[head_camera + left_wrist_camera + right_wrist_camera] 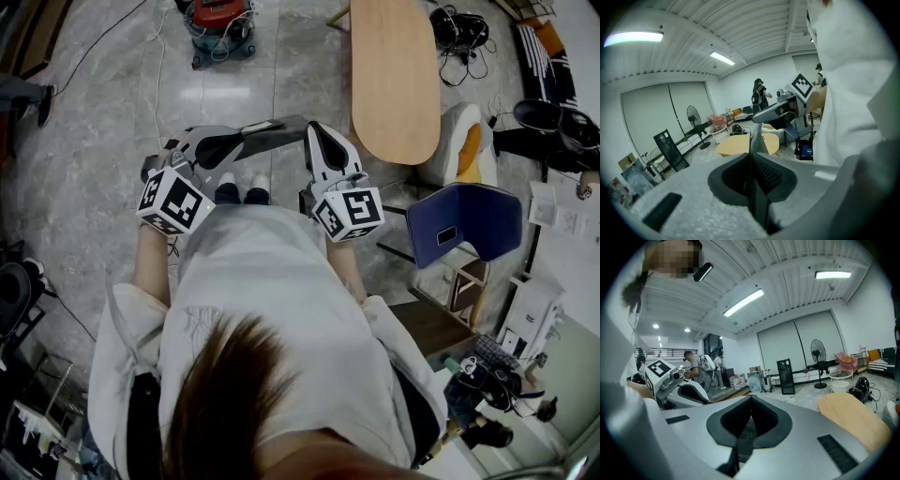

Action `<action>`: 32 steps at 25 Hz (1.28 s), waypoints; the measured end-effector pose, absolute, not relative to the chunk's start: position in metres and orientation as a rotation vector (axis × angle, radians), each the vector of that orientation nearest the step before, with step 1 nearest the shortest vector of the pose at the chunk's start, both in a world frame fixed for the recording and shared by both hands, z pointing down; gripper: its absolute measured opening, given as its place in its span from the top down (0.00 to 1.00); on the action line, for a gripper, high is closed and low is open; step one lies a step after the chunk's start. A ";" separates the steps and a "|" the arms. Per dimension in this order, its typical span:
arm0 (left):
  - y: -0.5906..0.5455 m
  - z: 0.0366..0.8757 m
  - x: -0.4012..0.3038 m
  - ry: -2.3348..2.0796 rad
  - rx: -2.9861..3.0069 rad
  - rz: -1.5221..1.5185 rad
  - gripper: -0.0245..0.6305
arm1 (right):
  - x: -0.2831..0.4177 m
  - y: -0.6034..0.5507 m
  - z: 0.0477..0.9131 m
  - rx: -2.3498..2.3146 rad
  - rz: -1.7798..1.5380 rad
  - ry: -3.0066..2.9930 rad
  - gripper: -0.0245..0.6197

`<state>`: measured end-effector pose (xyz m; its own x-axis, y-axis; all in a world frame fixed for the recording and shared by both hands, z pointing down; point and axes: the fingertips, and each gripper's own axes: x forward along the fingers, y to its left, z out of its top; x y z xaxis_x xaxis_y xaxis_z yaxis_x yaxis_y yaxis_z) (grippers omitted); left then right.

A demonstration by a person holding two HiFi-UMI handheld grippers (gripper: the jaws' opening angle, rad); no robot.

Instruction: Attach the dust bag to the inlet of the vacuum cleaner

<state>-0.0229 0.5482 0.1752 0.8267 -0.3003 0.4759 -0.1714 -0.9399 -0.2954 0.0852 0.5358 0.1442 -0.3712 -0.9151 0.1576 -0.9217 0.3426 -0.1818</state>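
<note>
A red-topped vacuum cleaner (222, 28) stands on the grey floor, far ahead of me near the top of the head view. No dust bag shows in any view. I hold both grippers in front of my body, above my feet. My left gripper (298, 122) points to the right, its jaws pressed together with nothing between them (752, 136). My right gripper (315, 127) points forward, also shut and empty (751, 397). Their tips come close together. Each gripper shows in the other's view: the right gripper's marker cube (802, 84) and the left gripper's marker cube (658, 369).
A long oval wooden table (394, 75) stands ahead on the right, with a white and orange seat (464, 141) and a blue chair (469, 220) beside it. Cables trail over the floor near the vacuum. A standing fan (693, 115) and people stand far off.
</note>
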 end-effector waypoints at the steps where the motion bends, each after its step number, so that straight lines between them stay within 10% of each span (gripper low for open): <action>1: 0.549 0.176 -0.022 0.366 -2.770 -0.779 0.91 | 0.086 0.537 0.145 1.745 0.376 -2.552 0.96; 32: 0.531 0.191 -0.018 0.510 -2.793 -0.770 0.91 | 0.095 0.520 0.151 1.648 0.366 -2.650 0.96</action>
